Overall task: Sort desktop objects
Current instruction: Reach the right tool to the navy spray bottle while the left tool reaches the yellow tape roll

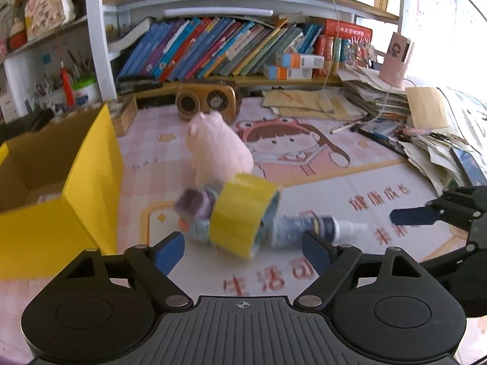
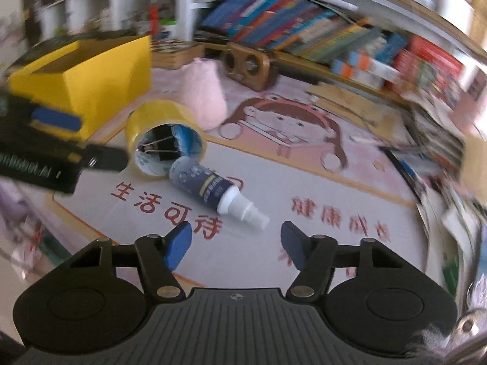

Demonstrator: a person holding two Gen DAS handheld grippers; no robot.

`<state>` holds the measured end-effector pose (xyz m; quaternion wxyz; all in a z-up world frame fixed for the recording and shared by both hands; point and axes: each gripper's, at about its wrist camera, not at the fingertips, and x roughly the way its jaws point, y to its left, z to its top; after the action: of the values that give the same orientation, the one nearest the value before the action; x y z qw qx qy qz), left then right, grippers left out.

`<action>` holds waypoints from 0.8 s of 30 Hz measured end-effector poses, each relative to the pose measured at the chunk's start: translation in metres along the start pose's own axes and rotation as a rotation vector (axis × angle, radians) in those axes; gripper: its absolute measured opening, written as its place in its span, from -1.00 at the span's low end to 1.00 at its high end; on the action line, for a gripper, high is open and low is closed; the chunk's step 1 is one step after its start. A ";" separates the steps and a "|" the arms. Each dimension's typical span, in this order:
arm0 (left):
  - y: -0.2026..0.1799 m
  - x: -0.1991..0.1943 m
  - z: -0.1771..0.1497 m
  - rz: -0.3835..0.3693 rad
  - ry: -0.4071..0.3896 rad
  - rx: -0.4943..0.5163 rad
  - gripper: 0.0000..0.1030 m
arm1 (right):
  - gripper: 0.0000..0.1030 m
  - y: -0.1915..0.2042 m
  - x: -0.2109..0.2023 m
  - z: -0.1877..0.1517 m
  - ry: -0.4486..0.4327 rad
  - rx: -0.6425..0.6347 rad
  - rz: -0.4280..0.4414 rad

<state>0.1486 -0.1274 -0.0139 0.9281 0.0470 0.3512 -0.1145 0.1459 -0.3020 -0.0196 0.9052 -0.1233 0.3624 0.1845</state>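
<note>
Binder clip point(image 2: 158, 146) inside tape roll point(image 2: 166, 138) — right wrist only

A roll of yellow tape point(image 1: 243, 214) lies tilted on the desk mat, its open core facing the right wrist camera, where a black binder clip point(image 2: 158, 146) shows inside it. A small spray bottle point(image 2: 213, 190) with a dark blue label and a white nozzle lies on its side, its base touching the roll's lower rim, the nozzle pointing away from it. A pink plush toy point(image 1: 217, 149) sits just behind the roll. A small purple-and-blue figure point(image 1: 194, 210), blurred, lies against the roll's far side. An open yellow box point(image 1: 88, 188) stands near the group.
</note>
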 end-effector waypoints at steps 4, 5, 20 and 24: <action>0.001 0.013 0.012 0.021 -0.005 -0.004 0.62 | 0.07 -0.007 0.018 0.012 -0.028 -0.135 0.057; 0.002 0.016 0.015 0.019 -0.004 -0.007 0.61 | 0.06 -0.008 0.022 0.015 -0.039 -0.165 0.071; 0.001 0.048 0.024 -0.038 0.090 0.004 0.07 | -0.20 -0.015 0.090 0.047 0.071 -0.299 0.355; -0.005 0.053 0.027 -0.033 0.098 0.050 -0.08 | -0.41 -0.018 0.084 0.039 0.074 -0.308 0.323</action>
<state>0.2037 -0.1460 -0.0289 0.9063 0.0698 0.3940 -0.1358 0.2337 -0.2837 -0.0491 0.8206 -0.2070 0.3780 0.3754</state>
